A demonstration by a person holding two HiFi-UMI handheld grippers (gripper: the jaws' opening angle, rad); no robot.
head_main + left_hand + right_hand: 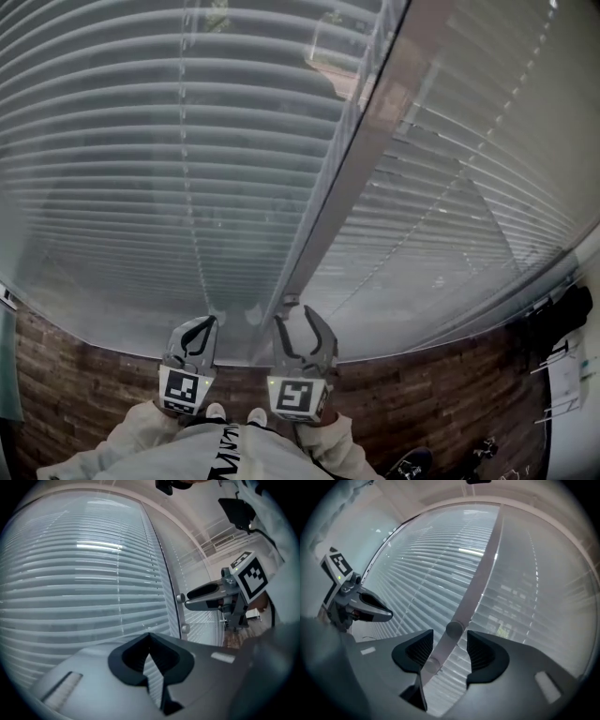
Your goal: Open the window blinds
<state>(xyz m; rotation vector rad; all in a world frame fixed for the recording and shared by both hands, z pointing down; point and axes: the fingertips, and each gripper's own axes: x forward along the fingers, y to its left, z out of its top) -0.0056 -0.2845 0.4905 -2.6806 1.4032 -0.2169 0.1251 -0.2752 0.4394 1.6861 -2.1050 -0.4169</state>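
We see the window blinds (187,169) hanging in front of us, on both sides of a grey frame post (352,159). Our right gripper (450,644) has its fingers apart, and a round knob (454,629) shows between them, not pressed. Our left gripper (150,637) has its fingers together and empty.

The brown wood-plank floor (75,375) lies below the window. Two white shoe tips (216,411) stand on it, with a black bulky object (560,314) far right.

White slatted blinds (169,187) cover two window panels, split by a pale frame post (352,164) running up between them. At its foot, above the wooden floor (75,375), the left gripper (208,323) and right gripper (300,319) sit side by side, the right one's jaws apart.
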